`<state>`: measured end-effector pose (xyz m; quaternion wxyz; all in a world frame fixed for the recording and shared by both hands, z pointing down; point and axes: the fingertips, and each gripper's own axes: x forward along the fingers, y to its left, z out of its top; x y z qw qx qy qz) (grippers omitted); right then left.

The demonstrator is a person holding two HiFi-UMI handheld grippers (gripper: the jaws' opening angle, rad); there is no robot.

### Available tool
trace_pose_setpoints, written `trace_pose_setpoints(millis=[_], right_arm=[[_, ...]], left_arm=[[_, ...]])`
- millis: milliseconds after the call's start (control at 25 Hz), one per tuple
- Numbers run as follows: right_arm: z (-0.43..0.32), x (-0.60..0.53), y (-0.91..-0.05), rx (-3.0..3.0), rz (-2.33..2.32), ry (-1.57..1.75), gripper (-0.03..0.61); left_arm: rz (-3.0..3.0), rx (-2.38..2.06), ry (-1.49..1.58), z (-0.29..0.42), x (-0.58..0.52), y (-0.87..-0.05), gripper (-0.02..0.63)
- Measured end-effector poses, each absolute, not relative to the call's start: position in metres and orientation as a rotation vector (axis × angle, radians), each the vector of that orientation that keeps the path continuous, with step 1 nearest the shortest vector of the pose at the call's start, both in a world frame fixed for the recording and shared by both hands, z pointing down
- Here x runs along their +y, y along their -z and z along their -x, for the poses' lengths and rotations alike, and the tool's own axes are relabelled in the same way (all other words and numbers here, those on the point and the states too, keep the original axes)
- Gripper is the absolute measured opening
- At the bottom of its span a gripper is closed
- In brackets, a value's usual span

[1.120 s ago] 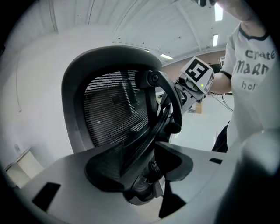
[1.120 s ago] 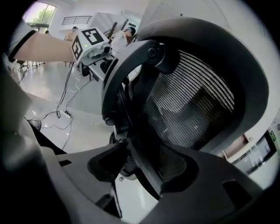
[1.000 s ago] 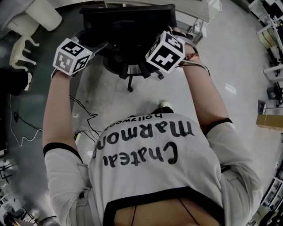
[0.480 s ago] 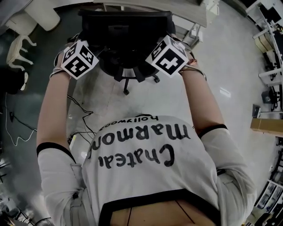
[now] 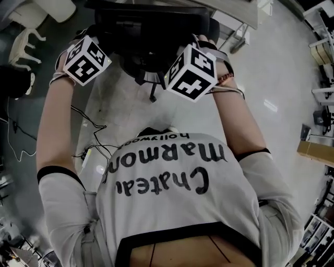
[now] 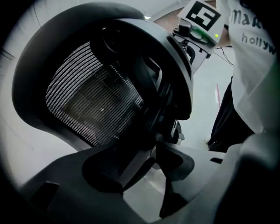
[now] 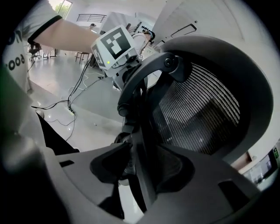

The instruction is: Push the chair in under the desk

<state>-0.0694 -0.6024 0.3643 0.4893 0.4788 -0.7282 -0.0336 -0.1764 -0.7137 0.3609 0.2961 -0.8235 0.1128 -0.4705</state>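
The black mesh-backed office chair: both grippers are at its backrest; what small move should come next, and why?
Probably a gentle push toward the pale desk: the left gripper and the right gripper, whose jaws have just been closing, both straddle the back frame of the black mesh-backed office chair.

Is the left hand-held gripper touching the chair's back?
Cannot tell. The left gripper view shows the chair's backrest frame between the left hand-held gripper's jaws, dark against one of them; a pale gap shows beside the other.
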Motion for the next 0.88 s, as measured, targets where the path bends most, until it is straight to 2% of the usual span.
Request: trace_pose_setpoints(millis=[160,560,880], right_arm=[[0.056,-0.597,-0.362,-1.737,-1.216,0.101,0.167],[0.053,-0.615,-0.366,-1.674,-1.300,0.037,0.187],[0.083,-0.698,-0.356,-1.630,-1.368,-0.058,0.207]], left_arm=[[2.162,0.286,1.241,0.165,-0.706,-0.359,0.239],[2.180,0.212,1.135,0.168,-0.718,-0.362,0.236],[2.225,0.158,1.061,0.193,-0.803,-0.352,0.249]])
